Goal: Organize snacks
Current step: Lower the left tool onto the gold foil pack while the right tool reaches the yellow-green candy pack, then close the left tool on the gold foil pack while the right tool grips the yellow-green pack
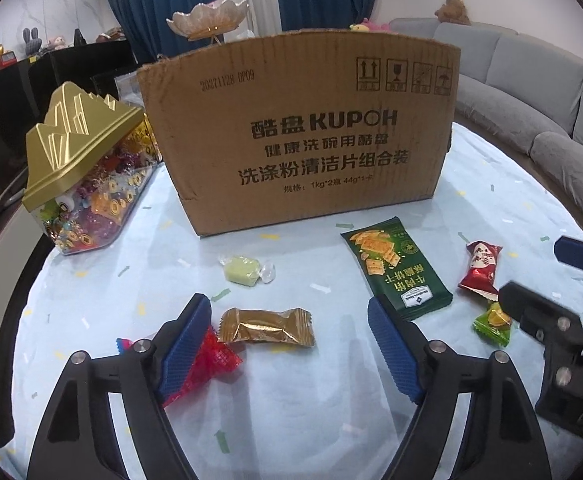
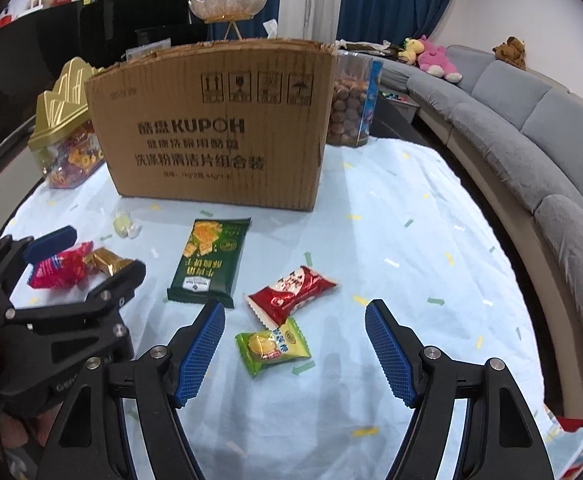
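Snacks lie on a light blue cloth in front of a cardboard box (image 1: pixel 299 132). My left gripper (image 1: pixel 289 320) is open low over a gold-wrapped snack (image 1: pixel 267 326); a red crinkly packet (image 1: pixel 207 364) lies under its left finger. A pale green candy (image 1: pixel 243 274) and a dark green cracker packet (image 1: pixel 395 268) lie beyond. My right gripper (image 2: pixel 295 322) is open, with a green-yellow candy packet (image 2: pixel 273 346) between its fingers and a red-white packet (image 2: pixel 291 292) just beyond. The cracker packet (image 2: pixel 211 264) lies to its left.
A gold-lidded clear candy jar (image 1: pixel 87 172) stands left of the box. A clear tub of round brown snacks (image 2: pixel 351 104) stands behind the box's right corner. A grey sofa (image 2: pixel 531 128) curves along the right. A black cabinet (image 2: pixel 91 28) is behind.
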Demonstrator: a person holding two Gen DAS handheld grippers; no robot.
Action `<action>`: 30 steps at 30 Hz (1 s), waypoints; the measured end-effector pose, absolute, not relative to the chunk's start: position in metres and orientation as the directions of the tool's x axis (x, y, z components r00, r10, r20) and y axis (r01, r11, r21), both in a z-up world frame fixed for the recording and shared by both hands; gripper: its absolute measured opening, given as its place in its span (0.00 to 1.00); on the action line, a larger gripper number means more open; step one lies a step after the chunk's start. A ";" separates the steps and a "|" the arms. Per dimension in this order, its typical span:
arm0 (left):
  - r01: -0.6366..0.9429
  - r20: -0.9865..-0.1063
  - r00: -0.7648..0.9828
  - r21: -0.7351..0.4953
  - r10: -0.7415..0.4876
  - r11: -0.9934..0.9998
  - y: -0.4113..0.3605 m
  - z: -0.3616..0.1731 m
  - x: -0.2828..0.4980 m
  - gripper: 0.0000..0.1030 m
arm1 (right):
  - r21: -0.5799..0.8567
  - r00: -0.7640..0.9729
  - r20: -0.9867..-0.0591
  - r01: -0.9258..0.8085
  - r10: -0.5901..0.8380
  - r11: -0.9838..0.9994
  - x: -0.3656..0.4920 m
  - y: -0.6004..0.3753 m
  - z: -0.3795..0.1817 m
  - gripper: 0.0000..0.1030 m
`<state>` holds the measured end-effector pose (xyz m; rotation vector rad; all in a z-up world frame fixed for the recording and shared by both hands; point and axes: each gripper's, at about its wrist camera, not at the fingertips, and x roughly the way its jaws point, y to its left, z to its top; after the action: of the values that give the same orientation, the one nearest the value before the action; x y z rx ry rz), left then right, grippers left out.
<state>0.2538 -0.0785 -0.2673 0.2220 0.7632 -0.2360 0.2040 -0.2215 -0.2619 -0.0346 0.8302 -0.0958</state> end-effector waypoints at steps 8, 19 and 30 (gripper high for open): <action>0.292 -0.748 0.649 0.076 -0.139 0.953 -0.072 -0.281 0.267 0.68 | -0.059 0.641 -0.764 0.053 -0.079 0.997 0.211 -0.217 -0.278 0.71; 0.281 -0.783 0.605 0.044 -0.141 0.959 -0.070 -0.290 0.278 0.67 | -0.026 0.596 -0.801 0.041 -0.046 0.999 0.218 -0.218 -0.295 0.61; 0.284 -0.781 0.604 0.021 -0.162 0.958 -0.069 -0.289 0.276 0.43 | 0.005 0.592 -0.806 0.036 -0.017 0.999 0.218 -0.221 -0.296 0.43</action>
<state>0.2759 -0.0689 -0.2894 0.1487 0.8867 -0.2594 0.2179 -0.2212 -0.2958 0.0214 0.9367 -0.0305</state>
